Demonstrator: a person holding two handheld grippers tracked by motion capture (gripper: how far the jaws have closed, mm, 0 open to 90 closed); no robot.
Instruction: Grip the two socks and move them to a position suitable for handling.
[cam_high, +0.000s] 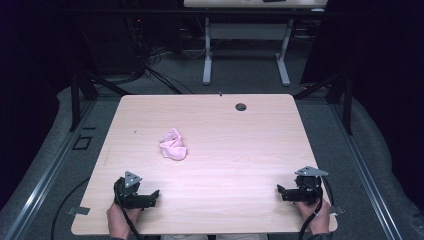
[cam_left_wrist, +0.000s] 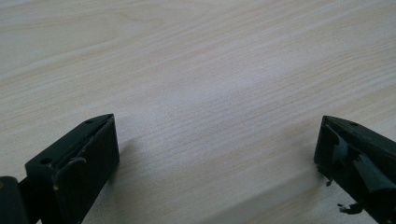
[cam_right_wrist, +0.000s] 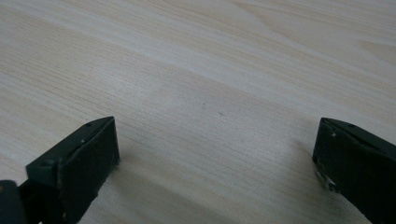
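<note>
A crumpled pink cloth (cam_high: 173, 145) lies on the light wooden table (cam_high: 240, 150), left of its middle. My left gripper (cam_high: 154, 196) rests near the front left edge, held by a hand, and points to the right. It is well short of the cloth. My right gripper (cam_high: 280, 191) rests near the front right edge and points left. In the left gripper view the left gripper (cam_left_wrist: 217, 154) has its black jaws wide apart over bare wood. The right gripper (cam_right_wrist: 215, 154) in its own view is the same, open with nothing between the jaws.
A small dark round grommet (cam_high: 241, 106) sits near the table's far edge. Beyond the table stand a white desk frame (cam_high: 245, 45) and cables on grey carpet. Black posts flank the table on both sides.
</note>
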